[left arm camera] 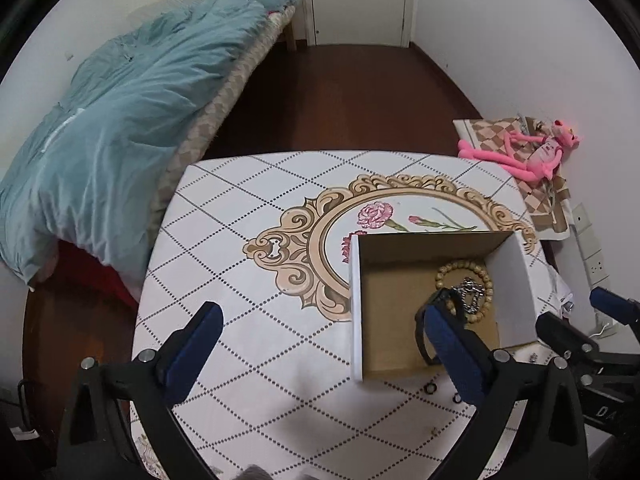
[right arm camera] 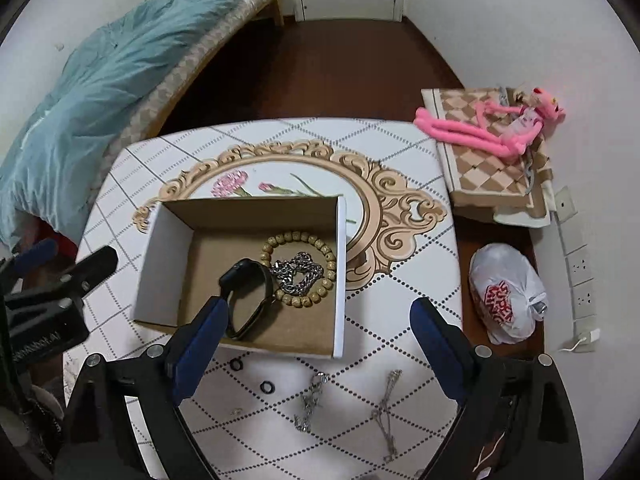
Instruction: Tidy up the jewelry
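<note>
The cardboard box (right arm camera: 248,272) sits open-topped on the patterned table (right arm camera: 400,340), and everything else is placed from it. Inside, toward its right-hand wall as the right wrist camera sees it, lies a wooden bead bracelet (right arm camera: 298,270) in a ring, with a silver chain bracelet (right arm camera: 298,278) heaped within that ring. A black watch band (right arm camera: 248,300) lies just left of the beads, touching them and looped on the box floor (its near end is hidden behind a gripper finger). The left wrist camera shows the same box (left arm camera: 440,304) with the beads (left arm camera: 466,288) and silver chain (left arm camera: 472,294) at its far right corner.

On the table in front of the box's near wall lie two small black rings (right arm camera: 252,376), and further out from them two thin silver chains (right arm camera: 312,400) and (right arm camera: 386,416), stretched out side by side and apart from each other.

The right gripper (right arm camera: 316,344) hangs over the box's near edge with its blue-padded fingers spread wide, holding nothing. The left gripper (left arm camera: 320,352) is likewise spread and empty, hovering over the table just left of the box, its right finger overlapping the box's interior in the view.

Beyond the box's right side, off the table, a tied white plastic bag (right arm camera: 506,292) rests on the floor, and further back a pink plush toy (right arm camera: 492,128) lies on a checkered cushion (right arm camera: 488,176). To the box's far left is a bed with a blue quilt (right arm camera: 108,80).
</note>
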`<action>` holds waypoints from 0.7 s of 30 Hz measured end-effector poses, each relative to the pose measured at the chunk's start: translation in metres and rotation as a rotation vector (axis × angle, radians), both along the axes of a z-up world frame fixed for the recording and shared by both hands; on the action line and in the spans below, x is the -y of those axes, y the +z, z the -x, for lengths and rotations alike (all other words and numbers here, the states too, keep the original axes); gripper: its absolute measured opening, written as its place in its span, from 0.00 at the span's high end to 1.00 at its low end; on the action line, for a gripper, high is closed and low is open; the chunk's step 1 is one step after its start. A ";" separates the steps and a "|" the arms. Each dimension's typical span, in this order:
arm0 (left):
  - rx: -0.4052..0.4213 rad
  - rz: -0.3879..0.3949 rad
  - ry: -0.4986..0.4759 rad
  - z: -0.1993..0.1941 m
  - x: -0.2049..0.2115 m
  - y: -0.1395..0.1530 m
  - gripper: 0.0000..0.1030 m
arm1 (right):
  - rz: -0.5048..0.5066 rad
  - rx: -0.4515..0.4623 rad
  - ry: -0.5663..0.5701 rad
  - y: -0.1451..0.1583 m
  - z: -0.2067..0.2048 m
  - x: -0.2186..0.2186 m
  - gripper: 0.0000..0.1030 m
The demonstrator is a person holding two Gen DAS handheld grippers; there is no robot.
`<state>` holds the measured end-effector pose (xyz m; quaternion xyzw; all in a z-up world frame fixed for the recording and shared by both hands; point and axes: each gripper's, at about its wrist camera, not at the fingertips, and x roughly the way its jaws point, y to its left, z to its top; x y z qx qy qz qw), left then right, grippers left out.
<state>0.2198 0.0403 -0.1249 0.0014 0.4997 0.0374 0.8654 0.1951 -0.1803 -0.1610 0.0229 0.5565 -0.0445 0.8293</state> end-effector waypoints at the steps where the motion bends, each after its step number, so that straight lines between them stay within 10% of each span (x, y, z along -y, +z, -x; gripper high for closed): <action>1: 0.013 -0.002 0.002 0.006 0.001 0.005 0.00 | 0.001 0.018 -0.001 0.007 0.005 0.000 0.09; 10: 0.105 -0.021 0.002 0.064 0.015 0.031 0.00 | -0.035 0.116 -0.080 0.037 0.069 0.028 0.09; 18: -0.043 -0.019 -0.028 0.096 0.043 -0.049 0.01 | -0.014 0.014 -0.214 -0.025 0.124 0.065 0.10; 21: -0.114 0.003 -0.052 0.099 0.055 -0.084 0.01 | -0.017 -0.019 -0.244 -0.051 0.137 0.074 0.30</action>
